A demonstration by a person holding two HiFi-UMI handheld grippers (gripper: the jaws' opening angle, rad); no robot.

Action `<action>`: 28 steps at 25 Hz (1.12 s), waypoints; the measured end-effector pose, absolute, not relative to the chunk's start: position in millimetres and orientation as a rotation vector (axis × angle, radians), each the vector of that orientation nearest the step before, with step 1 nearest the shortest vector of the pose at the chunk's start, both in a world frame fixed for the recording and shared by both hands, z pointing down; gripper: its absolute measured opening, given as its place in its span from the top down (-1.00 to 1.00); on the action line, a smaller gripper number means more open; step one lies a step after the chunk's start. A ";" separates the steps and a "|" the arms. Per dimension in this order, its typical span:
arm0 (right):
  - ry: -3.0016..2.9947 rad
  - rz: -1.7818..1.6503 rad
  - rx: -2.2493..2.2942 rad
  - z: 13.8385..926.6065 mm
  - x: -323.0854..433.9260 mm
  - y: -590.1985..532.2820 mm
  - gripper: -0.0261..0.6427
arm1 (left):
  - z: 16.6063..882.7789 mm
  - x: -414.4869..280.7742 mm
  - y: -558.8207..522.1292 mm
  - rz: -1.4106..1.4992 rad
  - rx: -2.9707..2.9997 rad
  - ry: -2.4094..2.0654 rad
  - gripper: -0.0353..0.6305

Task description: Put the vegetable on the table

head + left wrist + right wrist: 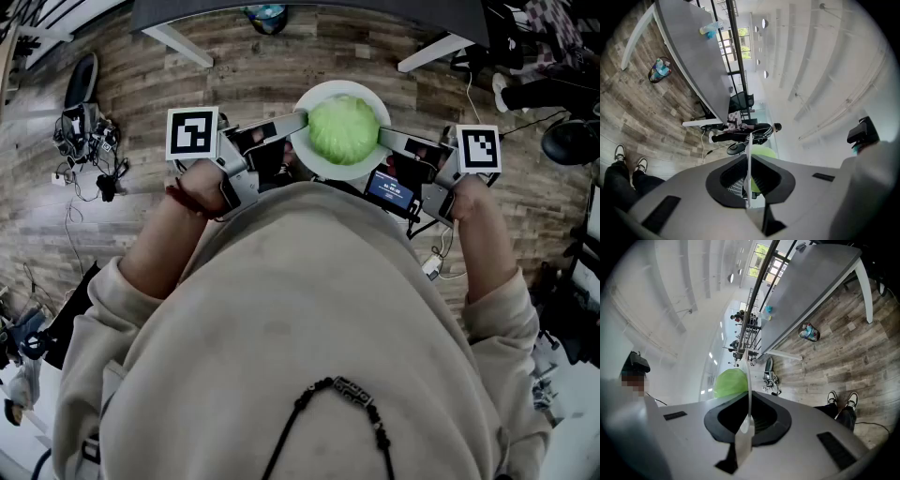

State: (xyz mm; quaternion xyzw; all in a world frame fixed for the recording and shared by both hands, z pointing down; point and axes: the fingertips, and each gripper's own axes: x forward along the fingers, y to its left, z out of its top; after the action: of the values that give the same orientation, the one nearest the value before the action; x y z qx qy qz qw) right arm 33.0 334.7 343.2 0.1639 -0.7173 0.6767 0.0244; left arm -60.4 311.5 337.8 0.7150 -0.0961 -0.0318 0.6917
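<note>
A pale green cabbage (343, 129) sits on a round white plate (314, 161) in the upper middle of the head view, above the wood-plank floor (112, 234). From its tight, crinkled leaves it looks like a cabbage, though it could be a lettuce. The plate rests on nothing else: 2 grippers carry it by opposite sides of the rim.

The left gripper (296, 122) reaches in from the left of the frame, and its jaws are nearly together, pinching the rim. In the left gripper view the plate appears edge-on as a thin white line running between the 2 dark pads, with the green head showing just beyond them. The right gripper (386, 139) comes in from the right, its jaws also narrowed onto the rim. The right gripper view shows the same thin edge clamped between its pads, with the cabbage to the left of it.

Each gripper carries 1 marker cube, one (192, 133) at the left and one (478, 148) at the right. The person's beige sweatshirt (309, 319) fills the lower half of the head view.

The grey table (375, 14) with white legs runs along the top edge of the frame, apart from the plate. In the right gripper view, 2 white shoes (841, 399) stand on the floor at the lower right.
</note>
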 end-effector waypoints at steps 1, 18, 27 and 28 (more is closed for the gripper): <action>-2.210 2.122 0.501 344.4 33.5 335.4 0.84 | 336.7 -60.9 312.7 -0.067 1.599 -0.218 0.81; -2.224 2.100 0.418 333.8 46.7 340.9 0.83 | 330.6 -49.3 319.8 -0.074 1.631 -0.259 0.82; -2.256 2.085 0.405 330.4 70.2 347.8 0.83 | 330.0 -24.6 325.0 -0.059 1.638 -0.269 0.83; -2.258 2.087 0.408 330.5 74.1 349.8 0.83 | 330.2 -20.4 326.3 -0.055 1.641 -0.267 0.83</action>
State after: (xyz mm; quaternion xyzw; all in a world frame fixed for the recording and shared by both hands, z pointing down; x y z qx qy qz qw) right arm 74.1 349.8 330.5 0.1314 -0.7279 0.6727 0.0199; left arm -20.4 326.3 330.2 0.7291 -0.1187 -0.0242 0.6737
